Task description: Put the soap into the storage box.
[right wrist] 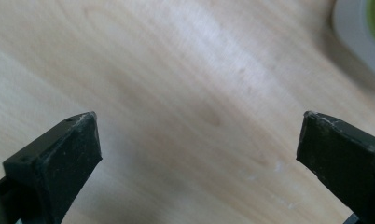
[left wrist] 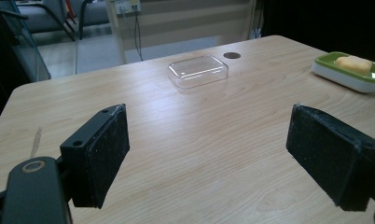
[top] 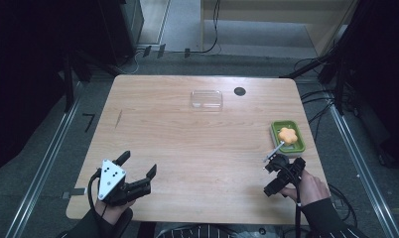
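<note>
Wood counter (top: 197, 148): our right gripper (top: 285, 162) jaws wide open, empty, near green soap dish (top: 288, 136); left gripper (top: 137, 166) jaws open too.

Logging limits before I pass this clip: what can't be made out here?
- Green dish, right gripper view: cut off by the frame's corner and blurred, contents unreadable.
- Orange piece, high view: too small to identify.
- Dark round spot on the table: too small to say what it is.
</note>
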The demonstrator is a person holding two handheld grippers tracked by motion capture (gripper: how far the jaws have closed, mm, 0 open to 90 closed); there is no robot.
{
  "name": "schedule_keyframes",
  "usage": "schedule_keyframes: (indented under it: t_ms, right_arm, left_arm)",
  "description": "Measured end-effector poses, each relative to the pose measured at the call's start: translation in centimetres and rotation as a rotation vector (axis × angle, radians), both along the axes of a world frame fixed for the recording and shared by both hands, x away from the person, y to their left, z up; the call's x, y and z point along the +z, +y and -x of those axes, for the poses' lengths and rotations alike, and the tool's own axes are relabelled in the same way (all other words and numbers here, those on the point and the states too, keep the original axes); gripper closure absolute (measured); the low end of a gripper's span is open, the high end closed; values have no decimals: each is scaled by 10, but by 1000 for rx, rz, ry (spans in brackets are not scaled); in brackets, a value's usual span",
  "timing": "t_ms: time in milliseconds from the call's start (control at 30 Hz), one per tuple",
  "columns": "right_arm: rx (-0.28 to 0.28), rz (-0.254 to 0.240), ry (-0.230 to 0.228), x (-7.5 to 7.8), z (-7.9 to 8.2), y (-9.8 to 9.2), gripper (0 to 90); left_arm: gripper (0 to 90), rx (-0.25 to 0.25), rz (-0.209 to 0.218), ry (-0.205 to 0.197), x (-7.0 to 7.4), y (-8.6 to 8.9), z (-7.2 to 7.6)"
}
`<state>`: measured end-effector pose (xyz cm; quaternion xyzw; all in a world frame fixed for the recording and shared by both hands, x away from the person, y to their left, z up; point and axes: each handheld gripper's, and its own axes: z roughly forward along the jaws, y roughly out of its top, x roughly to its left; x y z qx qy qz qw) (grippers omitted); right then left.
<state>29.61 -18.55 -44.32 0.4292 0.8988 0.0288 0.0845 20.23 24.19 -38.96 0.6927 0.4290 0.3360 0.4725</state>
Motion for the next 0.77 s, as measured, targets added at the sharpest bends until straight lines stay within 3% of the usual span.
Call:
schedule_keyframes:
  t_ms: [633, 767]
  right_arm:
    - [-4, -22, 33, -19, 36, -15, 3]
    - [23, -37, 12, -16, 38, -16, 20]
  left_arm:
    - [137, 0, 5, -1, 0, 0, 0]
    - [137, 2, 2, -1, 0, -1, 0]
